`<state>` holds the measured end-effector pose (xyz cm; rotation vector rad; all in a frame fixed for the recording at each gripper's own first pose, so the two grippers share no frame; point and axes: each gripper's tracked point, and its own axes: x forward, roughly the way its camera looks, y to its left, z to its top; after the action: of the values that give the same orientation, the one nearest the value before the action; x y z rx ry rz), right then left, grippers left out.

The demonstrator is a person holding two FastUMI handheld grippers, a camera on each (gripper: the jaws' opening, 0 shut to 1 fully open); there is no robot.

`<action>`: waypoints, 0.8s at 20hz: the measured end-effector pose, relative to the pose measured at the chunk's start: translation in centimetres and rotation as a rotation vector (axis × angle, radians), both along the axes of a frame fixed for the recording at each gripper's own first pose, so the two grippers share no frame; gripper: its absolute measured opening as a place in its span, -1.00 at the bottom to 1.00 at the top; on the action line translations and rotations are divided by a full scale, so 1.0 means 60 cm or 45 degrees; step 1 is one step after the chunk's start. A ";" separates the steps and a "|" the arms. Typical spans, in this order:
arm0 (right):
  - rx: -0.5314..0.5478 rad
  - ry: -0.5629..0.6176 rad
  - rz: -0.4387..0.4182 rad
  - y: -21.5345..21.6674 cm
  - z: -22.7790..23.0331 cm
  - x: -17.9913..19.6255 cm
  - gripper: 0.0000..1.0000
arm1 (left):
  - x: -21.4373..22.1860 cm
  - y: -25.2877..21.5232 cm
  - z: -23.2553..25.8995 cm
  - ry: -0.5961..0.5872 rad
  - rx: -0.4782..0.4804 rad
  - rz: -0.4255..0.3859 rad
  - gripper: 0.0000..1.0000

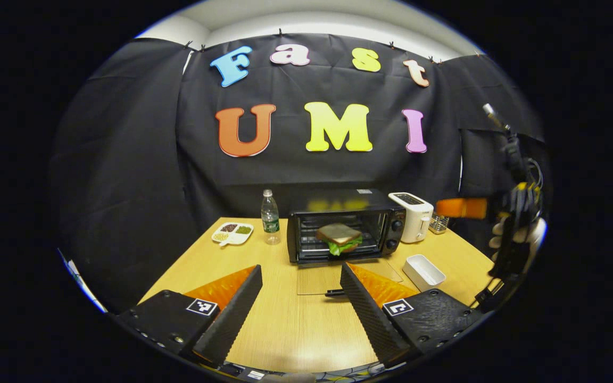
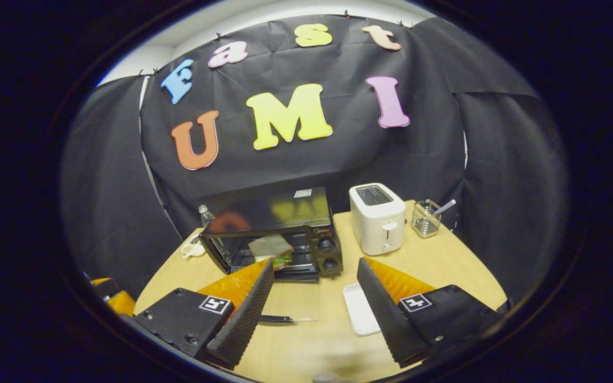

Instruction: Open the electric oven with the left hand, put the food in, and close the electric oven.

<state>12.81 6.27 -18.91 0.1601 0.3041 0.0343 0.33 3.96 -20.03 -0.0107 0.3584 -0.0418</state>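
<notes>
Sandwich [image 1: 338,237] inside boxy black oven [image 1: 345,226], glass door [image 1: 333,276] flat.

Toaster [image 2: 378,218], bottle [image 1: 270,216] — white tray [image 1: 423,271] on table [image 1: 285,324].

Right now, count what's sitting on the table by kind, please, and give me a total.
Appliances: 2, the electric oven and toaster
Food: 1, the sandwich
Trays: 2, snack tray and white tray
Bottles: 1, water bottle
Baskets: 1, wire basket
Total: 7
</notes>
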 end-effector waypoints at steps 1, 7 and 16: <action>-0.033 -0.039 -0.002 -0.023 0.027 -0.017 1.00 | 0.004 -0.010 -0.023 0.030 -0.013 0.003 0.94; -0.155 -0.080 0.017 -0.073 0.108 -0.099 1.00 | 0.041 -0.078 -0.144 0.175 -0.030 -0.006 0.94; -0.271 -0.060 0.025 -0.131 0.134 -0.149 1.00 | 0.091 -0.173 -0.312 0.364 0.025 -0.073 0.96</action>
<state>3.87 -1.57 -10.87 -0.0547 0.2606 0.0247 5.81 -6.45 -38.76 0.0129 0.6449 -0.0939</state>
